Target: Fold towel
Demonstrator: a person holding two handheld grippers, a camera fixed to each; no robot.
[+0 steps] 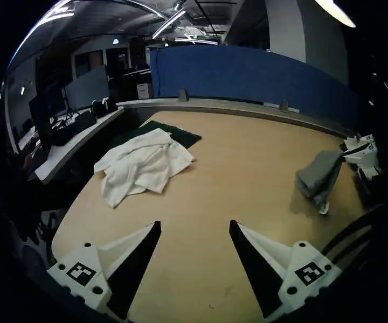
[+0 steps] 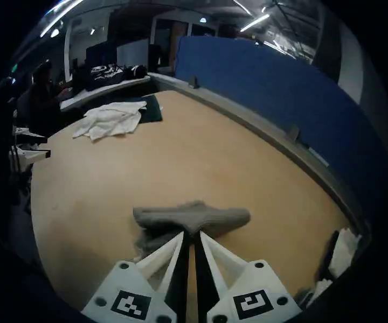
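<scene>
Table (image 1: 237, 156): wood, with a blue partition (image 1: 248, 75) along the far edge.
White towel (image 1: 143, 164): crumpled heap at far left, partly over a green cloth (image 1: 186, 135).
Grey towel (image 2: 194, 215): bunched near the table's right side, in the right gripper.
Left gripper (image 1: 194, 223): fingers spread wide, holding nothing, above bare table.
Right gripper (image 2: 193, 233): clenched on the grey towel.

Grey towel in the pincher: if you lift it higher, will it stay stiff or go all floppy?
Probably floppy: in the left gripper view the grey towel droops in folds from the right gripper. Likely light too, since one pinched edge seems to carry it all. It shouldn't roll; soft cloth tends to slump onto the wooden table.
</scene>
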